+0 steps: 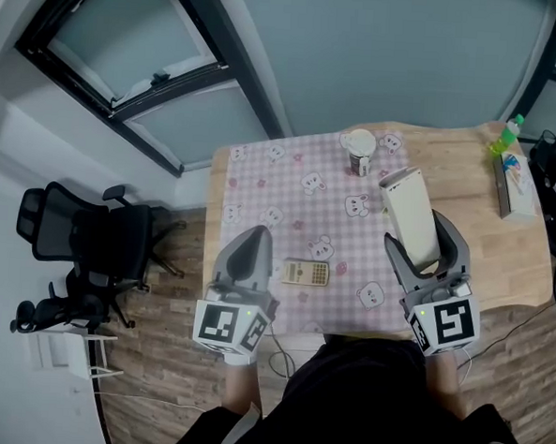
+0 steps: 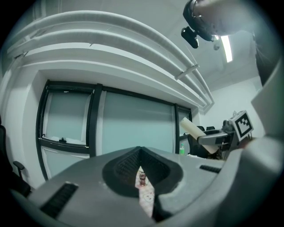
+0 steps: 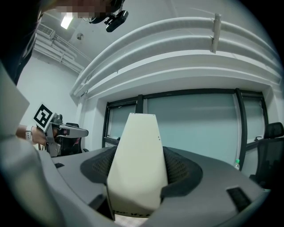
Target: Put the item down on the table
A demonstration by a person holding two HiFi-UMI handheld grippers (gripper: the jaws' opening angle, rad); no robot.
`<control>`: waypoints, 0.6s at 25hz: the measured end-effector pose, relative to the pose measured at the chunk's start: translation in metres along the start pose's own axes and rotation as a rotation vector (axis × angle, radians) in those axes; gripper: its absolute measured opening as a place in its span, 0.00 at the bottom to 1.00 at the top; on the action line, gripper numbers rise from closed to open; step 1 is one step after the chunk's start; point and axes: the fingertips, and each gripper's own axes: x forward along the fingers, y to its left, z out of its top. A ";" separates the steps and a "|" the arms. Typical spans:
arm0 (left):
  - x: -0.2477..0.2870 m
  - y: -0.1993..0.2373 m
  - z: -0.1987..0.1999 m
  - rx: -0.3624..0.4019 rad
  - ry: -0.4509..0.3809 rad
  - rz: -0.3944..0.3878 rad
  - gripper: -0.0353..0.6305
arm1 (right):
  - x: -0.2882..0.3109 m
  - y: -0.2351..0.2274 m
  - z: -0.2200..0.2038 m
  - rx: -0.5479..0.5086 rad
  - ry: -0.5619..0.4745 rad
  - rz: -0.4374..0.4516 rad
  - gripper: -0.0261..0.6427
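Note:
A tall cream box (image 1: 410,213) is held above the right side of the table, and my right gripper (image 1: 416,234) is shut on its lower part. In the right gripper view the box (image 3: 137,159) stands upright between the two dark pads (image 3: 183,170) and hides what lies ahead. My left gripper (image 1: 251,235) hovers over the table's near left part, shut and empty. In its own view the left gripper (image 2: 140,154) shows only a thin slit between the jaws. The pink checked cloth (image 1: 271,183) covers the wooden table (image 1: 469,172).
A calculator (image 1: 306,273) lies on the cloth between the grippers. A paper cup (image 1: 360,153) stands at the far side. A green bottle (image 1: 509,135) and a flat packet (image 1: 517,184) lie at the far right. A black office chair (image 1: 81,242) stands left of the table.

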 end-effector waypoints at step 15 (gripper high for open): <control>0.001 0.000 -0.008 0.000 0.034 -0.005 0.05 | 0.043 -0.005 -0.169 0.080 0.309 -0.015 0.53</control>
